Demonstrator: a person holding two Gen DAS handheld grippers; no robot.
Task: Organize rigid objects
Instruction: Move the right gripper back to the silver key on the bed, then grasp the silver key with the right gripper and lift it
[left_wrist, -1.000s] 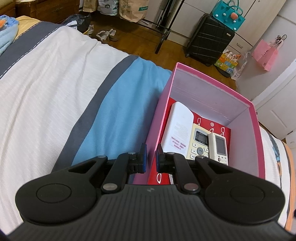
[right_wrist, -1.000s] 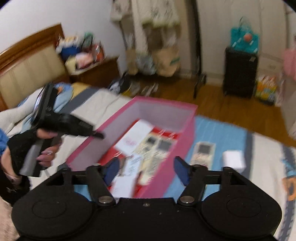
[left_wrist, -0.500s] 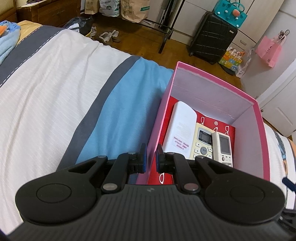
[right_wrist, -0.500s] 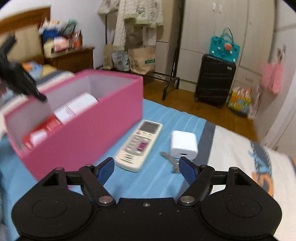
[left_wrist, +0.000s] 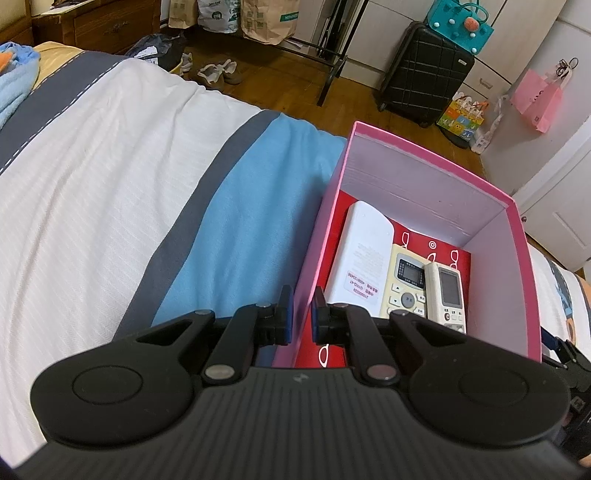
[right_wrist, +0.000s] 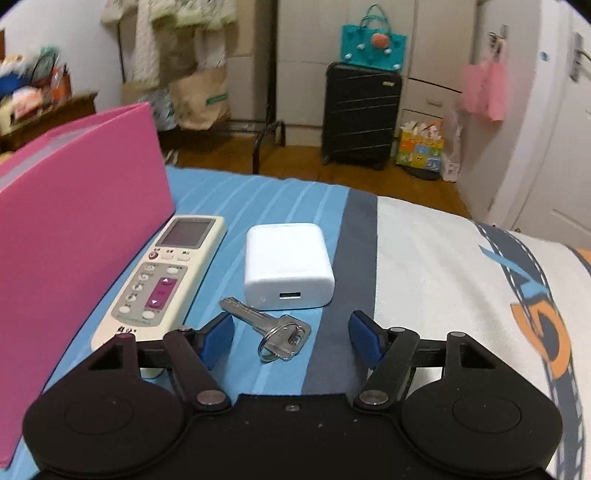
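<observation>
A pink box (left_wrist: 517, 273) stands on the bed. Inside lie a white flat device (left_wrist: 360, 251) and two cream remotes (left_wrist: 404, 284) (left_wrist: 447, 291) on a red sheet. My left gripper (left_wrist: 300, 317) is shut on the box's left wall, one finger on each side of it. In the right wrist view the box's outer wall (right_wrist: 74, 236) is at the left. Beside it on the bed lie a cream remote (right_wrist: 162, 277), a white charger (right_wrist: 288, 266) and a silver key on a ring (right_wrist: 273, 328). My right gripper (right_wrist: 291, 336) is open and empty, with the key between its fingers.
The bed cover has white, grey and blue stripes (left_wrist: 229, 206). A black suitcase (right_wrist: 360, 114) with a teal bag on it, paper bags and a metal rack stand on the wooden floor beyond the bed. A pink bag (right_wrist: 480, 88) hangs by a white door.
My right gripper swung from over the box down to the bed on its right side, close to the key and charger. My left gripper kept its hold on the box wall.
</observation>
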